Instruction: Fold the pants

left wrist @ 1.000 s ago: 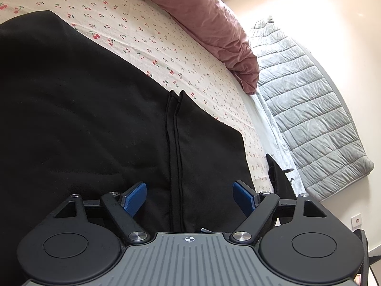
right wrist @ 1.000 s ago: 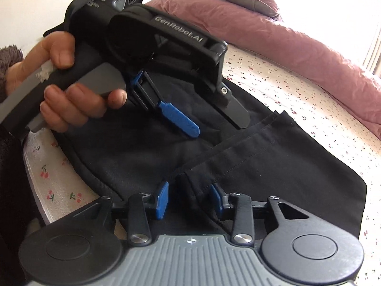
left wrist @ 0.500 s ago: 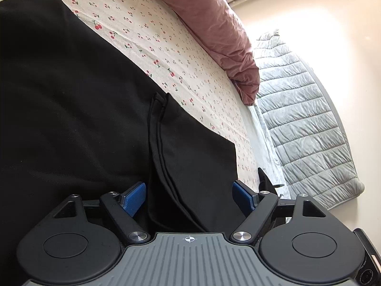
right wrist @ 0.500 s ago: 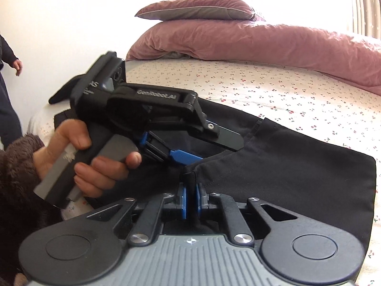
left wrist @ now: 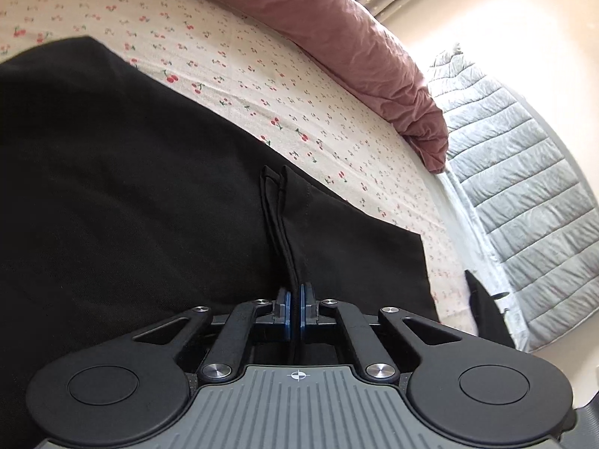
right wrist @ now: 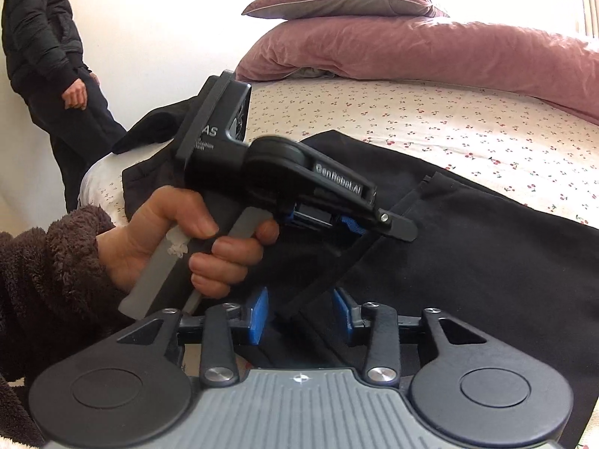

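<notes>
since a moment ago left tongs [left wrist: 295, 312] have clenched on the black pants' [left wrist: 131, 205] doubled hem; right tongs [right wrist: 301, 314] have released. pants lie spread on the bed [left wrist: 299, 112], soft and floppy, probably best gripped at hems.

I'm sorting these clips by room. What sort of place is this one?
Most likely a bedroom. The black pants lie on a bed sheet printed with cherries, with a pink duvet and a pillow at its far side. A grey quilted cover lies beside the bed.
</notes>
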`<state>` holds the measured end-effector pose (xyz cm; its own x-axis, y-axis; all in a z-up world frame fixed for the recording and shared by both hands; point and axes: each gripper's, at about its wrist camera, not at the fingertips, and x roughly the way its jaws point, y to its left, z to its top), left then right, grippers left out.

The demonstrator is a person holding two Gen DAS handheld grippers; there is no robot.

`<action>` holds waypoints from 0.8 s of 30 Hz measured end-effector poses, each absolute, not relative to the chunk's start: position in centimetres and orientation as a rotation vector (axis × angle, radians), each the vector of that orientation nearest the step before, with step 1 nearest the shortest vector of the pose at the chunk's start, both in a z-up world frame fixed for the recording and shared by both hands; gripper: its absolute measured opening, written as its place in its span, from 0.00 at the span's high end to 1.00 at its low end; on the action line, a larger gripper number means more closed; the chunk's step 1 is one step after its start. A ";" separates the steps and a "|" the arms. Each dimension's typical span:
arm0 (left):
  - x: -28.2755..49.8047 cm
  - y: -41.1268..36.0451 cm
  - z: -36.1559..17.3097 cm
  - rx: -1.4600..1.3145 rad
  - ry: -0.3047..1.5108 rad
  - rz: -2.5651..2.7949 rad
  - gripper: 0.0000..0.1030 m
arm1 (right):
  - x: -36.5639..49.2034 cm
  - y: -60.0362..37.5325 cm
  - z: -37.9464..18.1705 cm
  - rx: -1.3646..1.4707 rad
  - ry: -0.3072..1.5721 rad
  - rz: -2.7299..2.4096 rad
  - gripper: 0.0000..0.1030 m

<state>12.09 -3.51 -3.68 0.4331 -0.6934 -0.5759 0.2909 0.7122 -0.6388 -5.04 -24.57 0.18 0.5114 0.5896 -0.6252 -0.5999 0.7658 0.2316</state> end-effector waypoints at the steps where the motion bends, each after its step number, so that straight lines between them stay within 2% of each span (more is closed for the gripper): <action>1: 11.9 -3.6 -3.3 -0.465 0.921 -0.633 0.98 | -4.9 -24.8 0.3 -0.010 0.738 0.696 0.58; 5: 11.1 -3.4 -1.2 -0.353 0.868 -0.612 0.99 | -4.0 -26.8 -0.2 0.011 0.716 0.558 0.55; 12: 11.0 1.0 0.7 -0.222 0.886 -0.509 0.99 | -1.6 -29.4 -2.2 0.039 0.780 0.365 0.52; 15: 10.9 3.5 1.2 -0.212 0.879 -0.479 0.98 | -1.3 -29.3 -2.8 0.029 0.803 0.346 0.48; 19: 10.5 6.6 1.6 -0.188 0.859 -0.431 0.98 | -1.4 -28.4 -3.1 -0.019 0.797 0.353 0.37; 24: 10.2 12.2 2.1 -0.203 0.830 -0.330 0.98 | -1.3 -27.1 -3.1 -0.061 0.779 0.389 0.33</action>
